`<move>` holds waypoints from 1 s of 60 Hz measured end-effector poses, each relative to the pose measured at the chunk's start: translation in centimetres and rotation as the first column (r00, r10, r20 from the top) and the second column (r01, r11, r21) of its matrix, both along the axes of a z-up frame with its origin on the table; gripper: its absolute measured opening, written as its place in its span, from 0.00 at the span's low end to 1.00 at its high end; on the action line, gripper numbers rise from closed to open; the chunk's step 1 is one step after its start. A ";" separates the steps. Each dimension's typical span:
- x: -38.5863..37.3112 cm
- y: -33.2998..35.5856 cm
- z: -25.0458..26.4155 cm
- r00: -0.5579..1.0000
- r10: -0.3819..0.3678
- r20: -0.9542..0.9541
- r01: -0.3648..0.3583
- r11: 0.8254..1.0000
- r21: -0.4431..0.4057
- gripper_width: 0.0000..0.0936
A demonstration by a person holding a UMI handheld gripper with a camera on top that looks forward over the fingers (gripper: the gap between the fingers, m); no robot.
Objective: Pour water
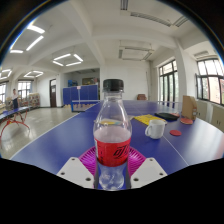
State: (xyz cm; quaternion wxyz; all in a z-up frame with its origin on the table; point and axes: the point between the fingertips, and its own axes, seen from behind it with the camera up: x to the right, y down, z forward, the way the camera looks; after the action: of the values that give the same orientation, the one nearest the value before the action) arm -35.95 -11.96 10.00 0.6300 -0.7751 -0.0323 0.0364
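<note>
On the blue bench (60,135), a bottle (112,140) with a black cap and red label stood upright between the tongs (112,170), whose pink pads pressed its lower sides, holding it. Beyond the bottle to the right sat a white cup (155,128), apart from it.

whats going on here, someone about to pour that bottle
A person's handheld gripper has its fingers on either side of a clear plastic bottle with a black cap and a red label, which stands upright on a blue table. The fingers look closed against its lower part, though the contact is hard to confirm. A white mug sits beyond the bottle to one side, probably the pouring target. The cap is still on and nothing is tilted, so pouring has not started.
</note>
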 end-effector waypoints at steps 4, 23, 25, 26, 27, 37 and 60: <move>-0.7 -0.2 1.3 0.998 0.037 -0.042 -0.037 0.999 0.000 0.36; -4.3 3.8 20.2 0.651 0.361 -0.668 -0.286 0.932 0.224 0.36; -3.6 4.9 22.2 0.551 0.378 -0.744 -0.291 0.923 0.254 0.36; -3.3 5.3 23.2 0.496 0.384 -0.779 -0.291 0.918 0.268 0.36; -2.9 6.0 24.0 0.438 0.390 -0.810 -0.293 0.914 0.282 0.36; 3.1 12.5 29.2 -0.199 0.366 -0.909 -0.223 0.886 0.406 0.36; 10.1 25.4 14.9 -0.705 0.024 -0.709 -0.113 0.983 0.146 0.36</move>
State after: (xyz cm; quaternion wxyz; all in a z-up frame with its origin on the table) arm -25.89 13.43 24.85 0.2489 -0.2760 0.4983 0.7834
